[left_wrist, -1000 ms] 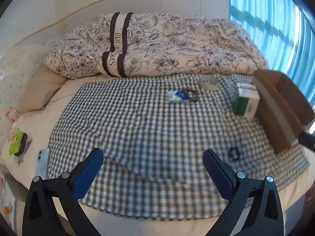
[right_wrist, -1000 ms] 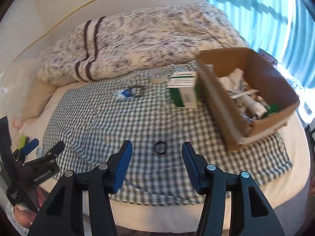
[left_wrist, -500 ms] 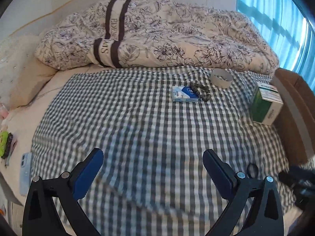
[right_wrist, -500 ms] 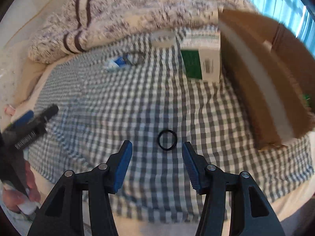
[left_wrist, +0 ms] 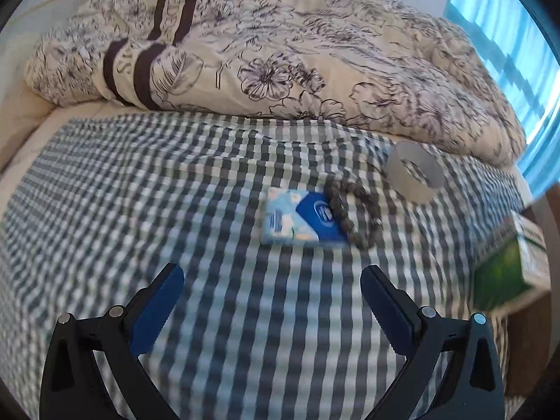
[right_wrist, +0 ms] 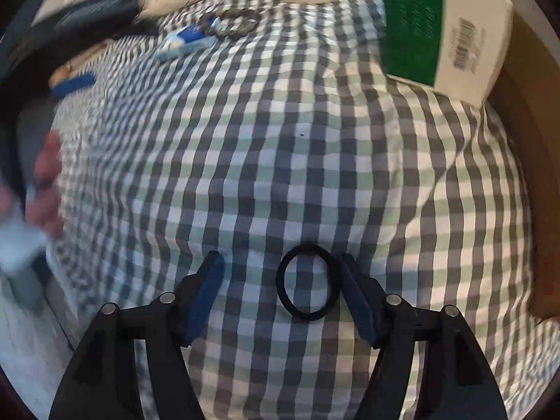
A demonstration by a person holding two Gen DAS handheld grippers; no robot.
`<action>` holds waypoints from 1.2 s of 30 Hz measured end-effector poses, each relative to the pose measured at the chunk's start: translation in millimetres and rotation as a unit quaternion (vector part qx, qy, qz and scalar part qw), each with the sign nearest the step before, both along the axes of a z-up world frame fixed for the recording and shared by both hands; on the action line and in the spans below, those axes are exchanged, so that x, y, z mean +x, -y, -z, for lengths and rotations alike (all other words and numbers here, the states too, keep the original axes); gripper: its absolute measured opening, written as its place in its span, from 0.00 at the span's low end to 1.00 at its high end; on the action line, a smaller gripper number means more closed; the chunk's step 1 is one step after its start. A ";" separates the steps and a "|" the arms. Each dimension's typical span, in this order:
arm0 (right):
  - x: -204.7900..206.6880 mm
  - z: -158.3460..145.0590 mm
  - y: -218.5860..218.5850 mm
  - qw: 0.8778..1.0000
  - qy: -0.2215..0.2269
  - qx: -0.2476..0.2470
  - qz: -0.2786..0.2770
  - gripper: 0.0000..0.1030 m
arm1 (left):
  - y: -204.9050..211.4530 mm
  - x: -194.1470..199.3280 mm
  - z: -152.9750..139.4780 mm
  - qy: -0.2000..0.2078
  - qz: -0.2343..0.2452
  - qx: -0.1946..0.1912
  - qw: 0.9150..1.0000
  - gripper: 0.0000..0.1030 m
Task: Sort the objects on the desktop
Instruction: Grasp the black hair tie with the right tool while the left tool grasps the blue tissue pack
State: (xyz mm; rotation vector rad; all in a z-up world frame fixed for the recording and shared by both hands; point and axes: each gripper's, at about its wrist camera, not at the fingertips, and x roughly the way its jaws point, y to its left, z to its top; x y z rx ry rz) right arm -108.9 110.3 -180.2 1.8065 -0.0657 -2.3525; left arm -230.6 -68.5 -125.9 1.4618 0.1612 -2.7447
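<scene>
Your right tongs (right_wrist: 280, 280) are spread wide around one black hair tie (right_wrist: 308, 282), lower centre on the checked cloth (right_wrist: 245, 140). Left tongs (left_wrist: 272, 288) gape empty below one tissue pack (left_wrist: 301, 222), one bead bracelet (left_wrist: 353, 215), one tape roll (left_wrist: 414, 175); one green box (left_wrist: 509, 269) sits right.

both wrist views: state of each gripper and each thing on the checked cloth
left gripper: open, empty, above the cloth
right gripper: open, straddling the hair tie
black hair tie: flat, against the right finger
tissue pack: flat
bead bracelet: overlapping the tissue pack
tape roll: tilted
green box: closed
</scene>
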 end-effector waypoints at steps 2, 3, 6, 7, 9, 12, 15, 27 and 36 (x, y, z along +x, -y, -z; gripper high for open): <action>1.3 0.4 -1.9 1.000 0.002 -0.004 -0.005 0.64 | 0.3 -9.4 10.2 0.003 0.009 0.000 1.000 1.00; 1.0 0.5 -4.0 1.000 0.005 -0.009 -0.005 0.64 | -0.1 -12.2 14.2 0.005 0.016 -0.001 1.000 1.00; 0.3 -0.2 -9.8 1.000 0.010 -0.015 -0.005 0.54 | -1.5 -15.1 22.8 0.004 0.033 -0.021 0.999 1.00; 0.7 -0.4 -10.9 1.000 0.009 -0.015 -0.006 0.51 | -2.1 -15.5 24.4 0.001 0.037 -0.025 0.999 1.00; 2.2 -2.0 -12.5 1.000 0.006 -0.009 -0.007 0.39 | -3.7 -18.1 28.1 0.002 0.044 -0.031 0.999 1.00; 3.0 -6.9 -16.3 1.000 0.012 -0.027 -0.006 0.12 | -9.3 -22.8 33.8 0.005 0.059 -0.032 0.998 1.00; 4.3 -6.5 -14.9 1.000 0.013 -0.018 -0.014 0.11 | -22.1 -25.8 35.9 -0.008 0.077 -0.055 0.995 1.00; 6.0 4.4 -13.5 0.999 0.015 -0.037 -0.016 0.11 | -30.5 -56.3 62.9 0.011 0.084 -0.078 0.993 0.98; -1.3 2.7 -30.8 0.998 0.017 -0.065 -0.001 0.11 | -18.4 -30.4 35.4 -0.004 0.072 -0.068 0.995 0.73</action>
